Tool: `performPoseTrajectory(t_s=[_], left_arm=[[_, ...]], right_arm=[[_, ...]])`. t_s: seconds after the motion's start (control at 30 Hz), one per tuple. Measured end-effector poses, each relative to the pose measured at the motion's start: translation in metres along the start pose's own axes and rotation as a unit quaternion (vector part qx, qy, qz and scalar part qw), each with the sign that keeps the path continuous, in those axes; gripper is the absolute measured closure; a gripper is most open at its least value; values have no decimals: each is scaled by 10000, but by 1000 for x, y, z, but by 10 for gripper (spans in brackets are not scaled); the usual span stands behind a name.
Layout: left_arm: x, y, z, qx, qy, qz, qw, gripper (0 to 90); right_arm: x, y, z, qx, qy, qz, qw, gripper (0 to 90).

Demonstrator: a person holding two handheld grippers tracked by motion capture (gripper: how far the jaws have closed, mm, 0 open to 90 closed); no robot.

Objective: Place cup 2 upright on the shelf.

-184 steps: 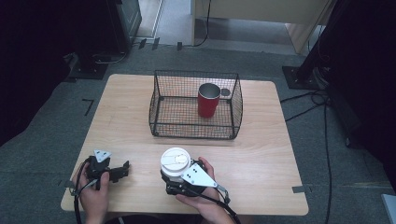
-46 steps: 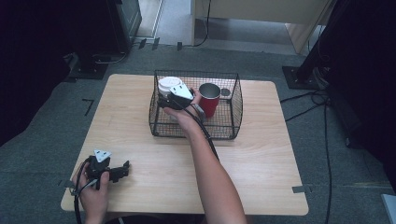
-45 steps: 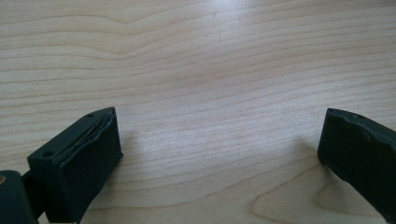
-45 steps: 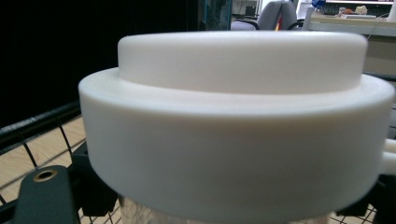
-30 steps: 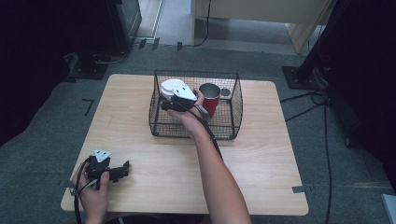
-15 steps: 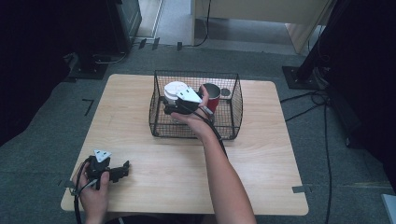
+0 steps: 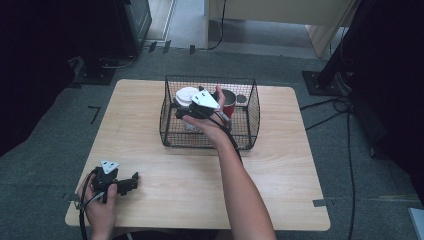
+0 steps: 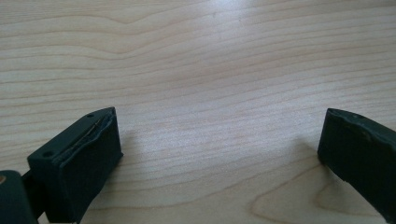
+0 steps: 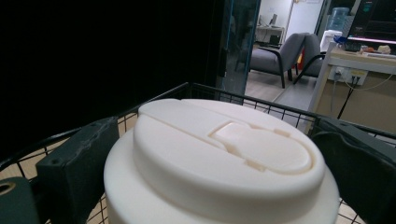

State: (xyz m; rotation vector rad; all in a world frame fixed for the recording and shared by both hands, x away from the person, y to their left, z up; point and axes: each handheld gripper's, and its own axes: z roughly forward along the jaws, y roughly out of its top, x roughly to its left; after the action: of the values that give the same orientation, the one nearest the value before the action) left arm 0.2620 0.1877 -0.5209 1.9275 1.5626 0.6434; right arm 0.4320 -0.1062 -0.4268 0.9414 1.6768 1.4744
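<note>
No readable text, labels, brands or numbers anywhere. White lidded cup (image 9: 219,172) is plain, only moulded ridges on the lid. Far monitor (image 9: 376,21) in the right gripper view is lit, but its content is too small to read.

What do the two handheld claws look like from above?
Both are black, each topped with a grey three-cornered plate. The left claw trails a black cable past the hand; the right claw has a cable along the forearm. Both forearms are bare, no sleeves.
</note>
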Motion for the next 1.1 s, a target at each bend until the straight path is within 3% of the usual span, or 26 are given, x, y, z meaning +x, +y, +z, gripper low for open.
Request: performPoseTrajectory(t_s=[0.3, 0.53, 1.1], left_arm=[[0, 0, 0, 1, 0, 4, 10000, 0], [0, 0, 0, 1, 3, 4, 10000, 0], [0, 0, 0, -7, 4, -10, 10000, 0]], right_arm=[[-2, 11, -6, -94, -9, -150, 9998, 22], [-8, 24, -16, -268, -149, -34, 9995, 22], [-17, 29, -64, -302, -125, 107, 9994, 22]])
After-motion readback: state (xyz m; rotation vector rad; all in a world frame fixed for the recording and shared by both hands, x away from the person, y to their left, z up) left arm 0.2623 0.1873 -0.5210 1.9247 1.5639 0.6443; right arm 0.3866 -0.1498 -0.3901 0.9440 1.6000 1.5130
